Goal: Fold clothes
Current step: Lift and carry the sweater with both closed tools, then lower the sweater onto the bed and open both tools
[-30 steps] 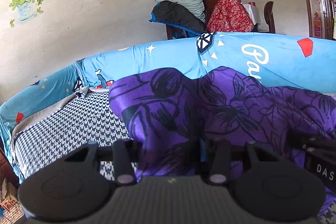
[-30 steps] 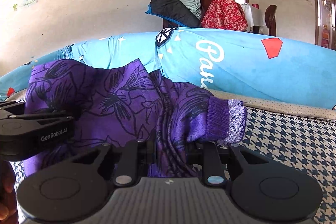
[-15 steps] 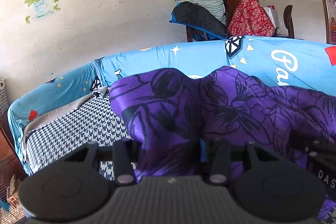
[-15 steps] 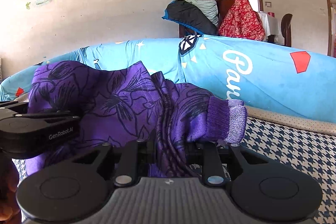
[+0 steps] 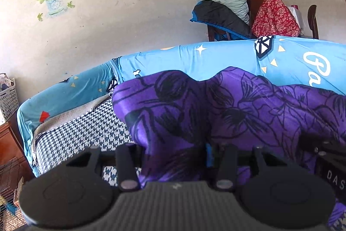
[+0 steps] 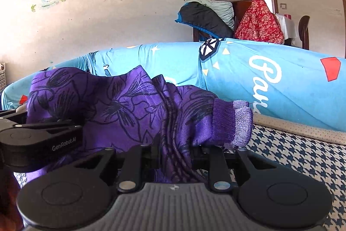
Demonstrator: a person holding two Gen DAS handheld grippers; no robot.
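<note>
A purple garment (image 5: 216, 109) with black flower outlines is held up above the houndstooth sofa seat (image 5: 86, 133). My left gripper (image 5: 179, 153) is shut on the purple garment, and the cloth drapes over and hides its fingertips. In the right wrist view the same purple garment (image 6: 121, 109) is bunched, with a ribbed lilac cuff (image 6: 233, 120) sticking out to the right. My right gripper (image 6: 175, 151) is shut on the purple garment at the gathered folds. The left gripper's black body (image 6: 41, 142) shows at the left of the right wrist view.
A blue printed cover (image 6: 248, 70) wraps the sofa back and arm. Behind it stands a chair piled with bedding (image 6: 207, 14) and a red floral cloth (image 6: 259, 23). A white basket (image 5: 7, 99) and a wooden cabinet (image 5: 8, 144) are at far left.
Both views have swung to the left: the bedding pile, doorway and sofa print slid rightward in frame. Both grippers keep the same hold on the garment.
</note>
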